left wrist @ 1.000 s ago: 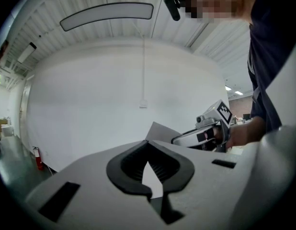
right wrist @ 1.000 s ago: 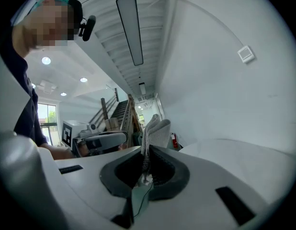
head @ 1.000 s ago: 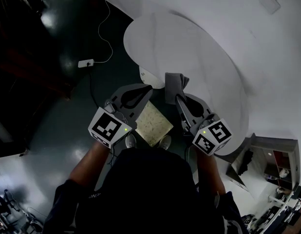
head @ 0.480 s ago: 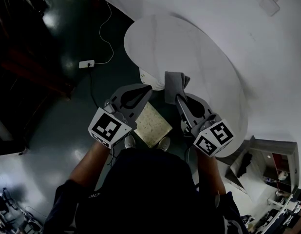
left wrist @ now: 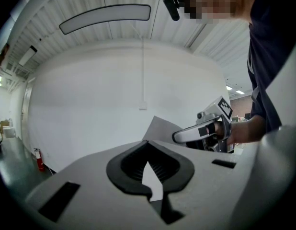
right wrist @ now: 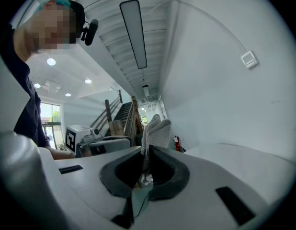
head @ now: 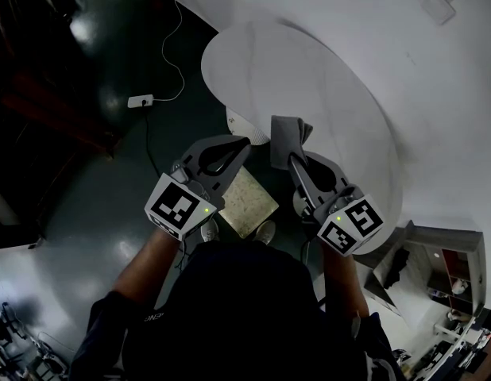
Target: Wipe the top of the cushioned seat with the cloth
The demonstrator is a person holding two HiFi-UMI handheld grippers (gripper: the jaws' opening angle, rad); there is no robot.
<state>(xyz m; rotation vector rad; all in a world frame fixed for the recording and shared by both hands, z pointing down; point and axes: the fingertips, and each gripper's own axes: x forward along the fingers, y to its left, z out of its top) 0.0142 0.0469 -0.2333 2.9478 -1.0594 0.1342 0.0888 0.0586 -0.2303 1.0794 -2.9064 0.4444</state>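
The cushioned seat (head: 247,201) is a small square stool with a pale speckled top, on the floor below and between my two grippers. My right gripper (head: 292,159) is shut on a folded grey cloth (head: 288,136), which sticks up past the fingertips. In the right gripper view the cloth (right wrist: 156,131) stands upright out of the right gripper (right wrist: 145,151). My left gripper (head: 242,142) is raised beside it, over the seat's left side, its tips together with nothing between them. The left gripper (left wrist: 147,146) points at a white wall, with the right gripper (left wrist: 205,131) beside it.
A large white rounded table top (head: 309,78) lies just beyond the grippers, against a white wall. A power strip (head: 140,101) with a white cable lies on the dark floor to the left. The person's shoes (head: 213,230) stand at the seat's near edge. Shelving (head: 448,264) is at the right.
Almost nothing. Both grippers keep their raised pose. The right gripper with the cloth has drifted very slightly to the right.
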